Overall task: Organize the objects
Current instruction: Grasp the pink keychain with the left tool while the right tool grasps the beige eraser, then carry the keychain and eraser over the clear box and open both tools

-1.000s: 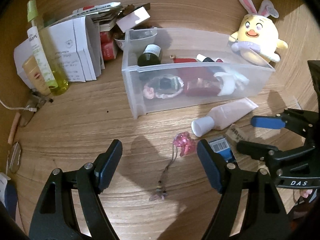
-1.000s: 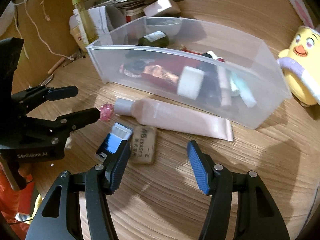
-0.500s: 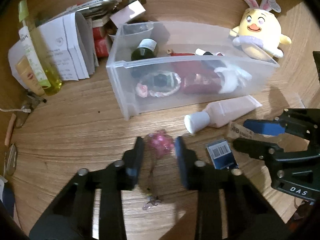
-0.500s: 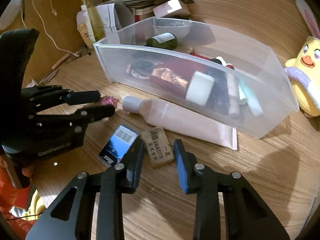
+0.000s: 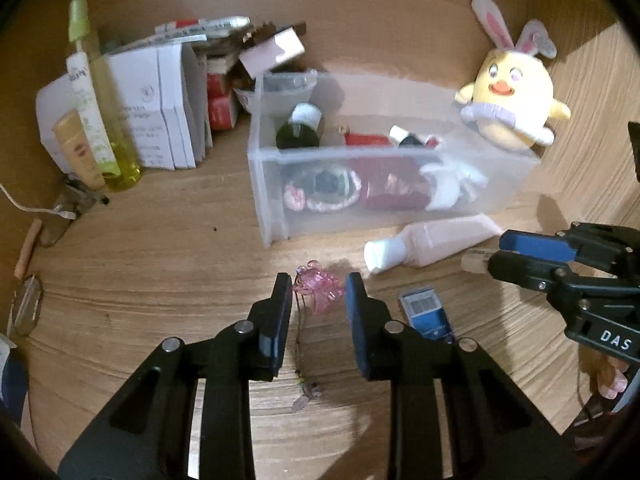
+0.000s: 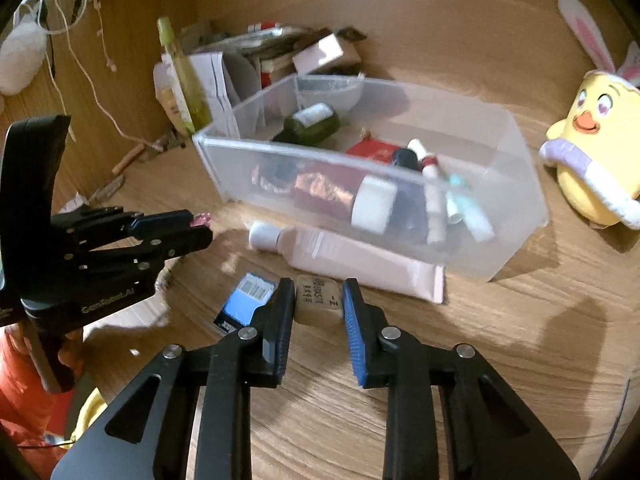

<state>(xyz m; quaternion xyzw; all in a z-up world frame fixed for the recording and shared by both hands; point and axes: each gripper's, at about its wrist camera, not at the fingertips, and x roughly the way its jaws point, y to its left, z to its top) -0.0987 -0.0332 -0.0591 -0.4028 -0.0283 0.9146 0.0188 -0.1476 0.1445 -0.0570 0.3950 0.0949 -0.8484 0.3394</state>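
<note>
Translucent plastic bin (image 6: 516, 216) on the wooden desk (image 5: 160, 248) holds a dark green bottle (image 6: 310, 124), red pouch and tubes. Along its front lies a pink tube (image 6: 360, 258). My left gripper (image 5: 316, 300) clasps a pink bead charm (image 5: 318, 286); my right gripper (image 6: 318, 300) clenches a beige eraser (image 6: 318, 300) beside a blue box (image 6: 242, 304).
</note>
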